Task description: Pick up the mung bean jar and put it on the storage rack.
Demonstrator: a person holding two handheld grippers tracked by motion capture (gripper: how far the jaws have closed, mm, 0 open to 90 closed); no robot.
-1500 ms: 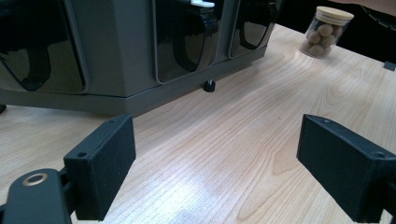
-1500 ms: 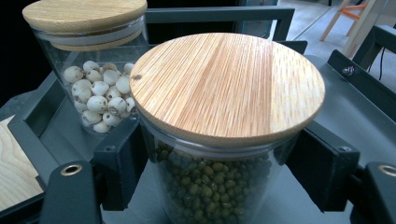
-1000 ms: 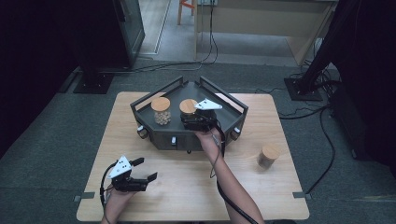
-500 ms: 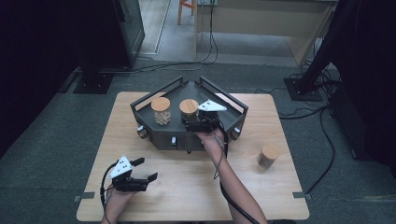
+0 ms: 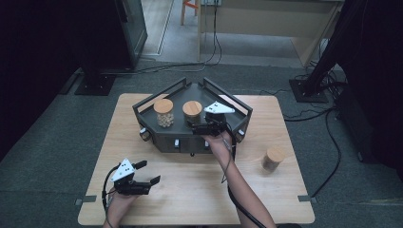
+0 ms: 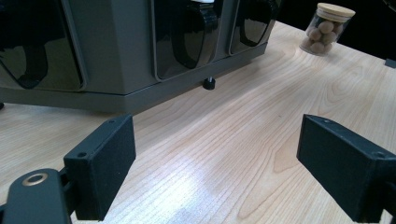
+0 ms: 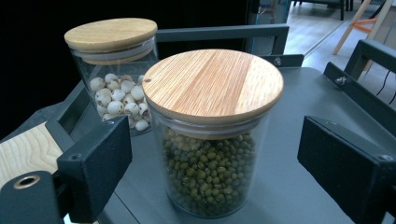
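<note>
Moved: right gripper has backed slightly off the green-bean jar.
Right jaws: apart, jar between them, untouched, on the grey rack.
Left gripper: jaws apart over bare table.
Beyond-left: white-seed jar.

Your workspace sits on a grey carpet floor in a dim room.

Your light wooden counter stands in the middle, brightly lit from above, while both sides fall into darkness. At your far left you have a dark cabinet on a black base plate; at your far right, a black stand with tangled cables. Beyond, you see paler flooring, a light wooden bench and an orange chair leg.
</note>
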